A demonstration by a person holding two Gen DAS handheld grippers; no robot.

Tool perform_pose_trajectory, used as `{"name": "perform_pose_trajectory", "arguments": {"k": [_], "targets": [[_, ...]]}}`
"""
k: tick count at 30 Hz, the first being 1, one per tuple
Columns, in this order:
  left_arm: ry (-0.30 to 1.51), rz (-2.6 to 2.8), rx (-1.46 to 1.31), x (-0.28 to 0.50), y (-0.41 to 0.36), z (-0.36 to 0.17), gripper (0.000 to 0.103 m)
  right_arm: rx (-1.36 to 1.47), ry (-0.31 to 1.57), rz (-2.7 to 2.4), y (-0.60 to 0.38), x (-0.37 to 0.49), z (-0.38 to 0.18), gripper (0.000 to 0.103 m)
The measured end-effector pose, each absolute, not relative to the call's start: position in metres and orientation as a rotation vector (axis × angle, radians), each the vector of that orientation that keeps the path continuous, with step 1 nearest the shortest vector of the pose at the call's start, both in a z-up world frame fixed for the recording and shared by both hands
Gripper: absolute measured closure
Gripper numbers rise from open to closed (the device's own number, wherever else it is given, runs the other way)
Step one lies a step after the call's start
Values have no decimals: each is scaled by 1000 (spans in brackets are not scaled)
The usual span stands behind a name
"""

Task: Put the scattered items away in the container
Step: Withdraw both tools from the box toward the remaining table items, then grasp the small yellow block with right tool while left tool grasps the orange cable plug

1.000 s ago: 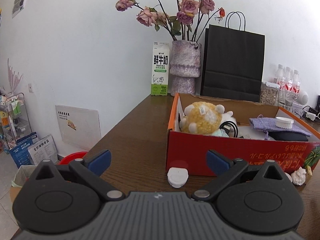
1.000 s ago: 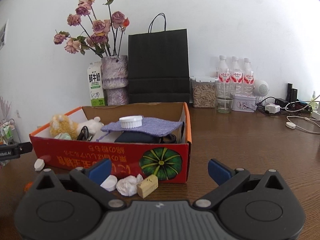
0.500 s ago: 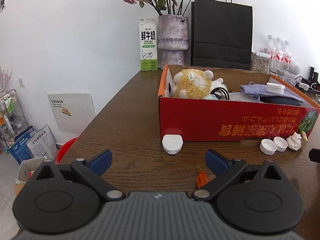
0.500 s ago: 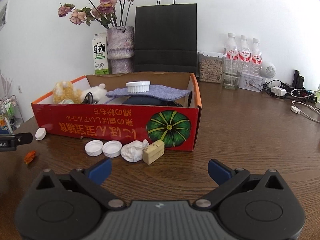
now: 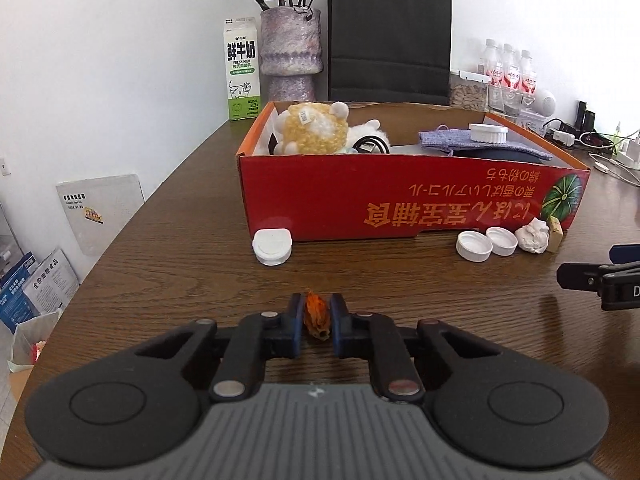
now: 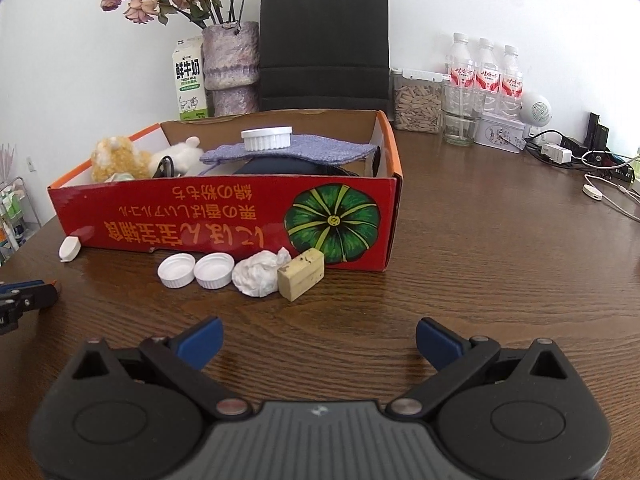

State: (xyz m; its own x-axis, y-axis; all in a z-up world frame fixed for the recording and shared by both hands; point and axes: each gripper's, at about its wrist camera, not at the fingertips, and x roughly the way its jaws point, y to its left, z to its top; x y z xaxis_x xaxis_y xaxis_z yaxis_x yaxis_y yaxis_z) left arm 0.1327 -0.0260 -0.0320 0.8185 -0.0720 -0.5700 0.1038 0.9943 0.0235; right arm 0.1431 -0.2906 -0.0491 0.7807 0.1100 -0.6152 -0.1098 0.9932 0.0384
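Note:
My left gripper (image 5: 316, 322) is shut on a small orange dried piece (image 5: 317, 316) low over the wooden table, in front of the red cardboard box (image 5: 400, 204). The box (image 6: 224, 216) holds a plush toy, a purple cloth and a white lid. In front of it lie a white flip cap (image 5: 273, 246), two white bottle caps (image 6: 195, 270), a crumpled tissue (image 6: 258, 273) and a cork block (image 6: 301, 269). My right gripper (image 6: 319, 340) is open and empty, a short way before the tissue and cork.
Behind the box stand a milk carton (image 5: 241, 70), a vase of dried roses (image 5: 290, 52), a black paper bag (image 6: 324, 42), a jar, a glass and water bottles (image 6: 484, 76). Cables and chargers (image 6: 592, 164) lie at the right. The table's left edge drops to the floor.
My left gripper has come down onto the orange piece and closed on it. My right gripper has backed away from the box and stays open.

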Motion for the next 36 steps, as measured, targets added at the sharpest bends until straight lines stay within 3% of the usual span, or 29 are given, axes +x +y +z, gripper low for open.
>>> {"name": "perform_pose_trajectory", "arguments": {"k": [10, 21, 31, 36], "targets": [[528, -89, -28, 151, -33, -10, 89, 19, 624, 68, -295, 153, -44, 3], [534, -73, -89, 174, -41, -24, 89, 85, 597, 27, -302, 175, -40, 20], [551, -70, -133, 176, -33, -26, 89, 56, 567, -5, -298, 167, -39, 25], [552, -75, -133, 175, -33, -27, 89, 53, 564, 28, -295, 167, -39, 34]]}}
